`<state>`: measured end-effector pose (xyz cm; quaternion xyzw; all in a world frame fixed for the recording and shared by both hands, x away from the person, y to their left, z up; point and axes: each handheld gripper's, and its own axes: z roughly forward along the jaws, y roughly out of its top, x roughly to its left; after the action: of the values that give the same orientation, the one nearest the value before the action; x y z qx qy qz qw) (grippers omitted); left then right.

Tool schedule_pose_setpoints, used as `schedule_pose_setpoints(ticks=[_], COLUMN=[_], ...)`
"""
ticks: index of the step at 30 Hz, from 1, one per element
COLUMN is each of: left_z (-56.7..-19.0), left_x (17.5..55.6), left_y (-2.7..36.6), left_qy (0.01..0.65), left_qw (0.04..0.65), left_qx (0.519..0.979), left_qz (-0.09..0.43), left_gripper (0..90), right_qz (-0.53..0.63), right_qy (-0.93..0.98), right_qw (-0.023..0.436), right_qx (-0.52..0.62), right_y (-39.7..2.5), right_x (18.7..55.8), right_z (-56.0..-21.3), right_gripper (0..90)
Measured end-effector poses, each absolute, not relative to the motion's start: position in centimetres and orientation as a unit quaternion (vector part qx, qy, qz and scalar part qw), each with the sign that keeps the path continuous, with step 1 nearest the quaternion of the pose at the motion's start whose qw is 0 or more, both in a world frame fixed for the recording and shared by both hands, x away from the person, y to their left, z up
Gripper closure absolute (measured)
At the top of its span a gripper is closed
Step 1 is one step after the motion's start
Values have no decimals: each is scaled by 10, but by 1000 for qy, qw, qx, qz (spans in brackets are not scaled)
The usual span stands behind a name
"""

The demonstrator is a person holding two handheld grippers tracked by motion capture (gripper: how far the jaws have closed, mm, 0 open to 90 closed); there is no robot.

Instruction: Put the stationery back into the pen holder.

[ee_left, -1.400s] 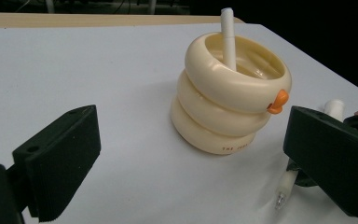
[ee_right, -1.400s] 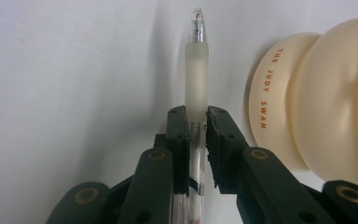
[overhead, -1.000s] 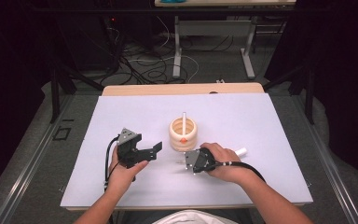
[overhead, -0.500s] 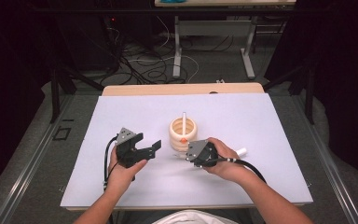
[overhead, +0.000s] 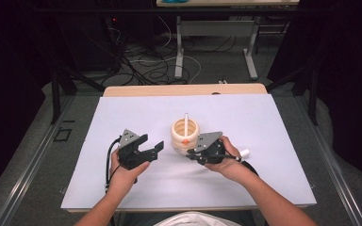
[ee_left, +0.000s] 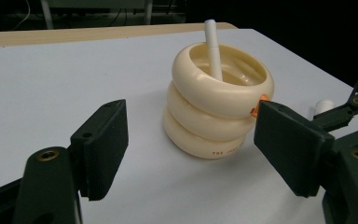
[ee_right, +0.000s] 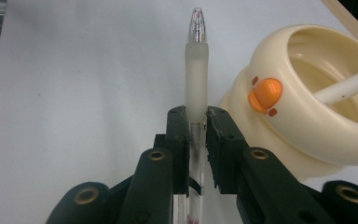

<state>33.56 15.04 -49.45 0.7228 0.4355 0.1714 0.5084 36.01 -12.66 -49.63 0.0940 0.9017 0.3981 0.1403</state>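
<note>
Right gripper view, right hand-held gripper (ee_right: 196, 126) clenched on pen (ee_right: 196, 79), lower barrel hidden, left hand-held gripper (ee_left: 191, 154) released.

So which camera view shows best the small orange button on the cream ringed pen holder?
The right gripper view: the small orange button sits close and sharp on the cream ringed pen holder, facing the camera. In the left gripper view only its edge peeks behind a black finger. In the high view it is a tiny dot.

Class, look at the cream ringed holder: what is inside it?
A white pen stands tilted inside the cream holder. Its lower end and the holder's bottom are hidden by the wall.
</note>
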Motion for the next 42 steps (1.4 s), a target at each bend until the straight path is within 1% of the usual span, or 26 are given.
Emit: schedule_pose_setpoints(ticks=[1,4,5,7,8,13,16,18,21,23,26,28,32,42], left_z=[-494,-493,-492,-491,-490,-487,-486,-485,-484,-483,-484,-485,-485,-487], left_x=[335,334,333,331,331,328,326,325,324,323,322,322,321,320], left_y=[150,148,147,145,144,143,141,141,139,138,137,137,135,126], left_qy=[433,431,430,431,433,436,437,439,437,432,440,440,444,449], left_qw=[511,514,517,522,522,529,532,537,539,541,550,555,554,550], left_qx=[722,722,721,720,718,717,716,713,715,716,707,704,703,704], left_qz=[174,172,168,154,153,126,115,101,90,87,60,55,33,2], left_gripper=[263,263,264,300,304,325,359,413,439,443,454,466,498,550], right_qz=[401,415,418,431,437,470,494,505,523,527,536,543,549,552], right_qy=[899,892,891,884,881,862,846,838,824,821,813,808,802,798], right_qw=[145,140,140,129,130,109,98,97,81,75,68,62,47,24], right_qx=[98,110,111,122,127,156,177,183,201,208,217,219,233,241], right_y=[-127,-129,-130,-131,-132,-135,-135,-135,-134,-132,-130,-129,-127,-122], right_x=[360,360,361,361,361,362,361,360,357,355,353,352,348,345], right_z=[-496,-495,-494,-494,-494,-492,-492,-492,-494,-495,-497,-499,-501,-506], right_gripper=[796,797,796,797,797,797,797,796,796,796,797,797,796,796])
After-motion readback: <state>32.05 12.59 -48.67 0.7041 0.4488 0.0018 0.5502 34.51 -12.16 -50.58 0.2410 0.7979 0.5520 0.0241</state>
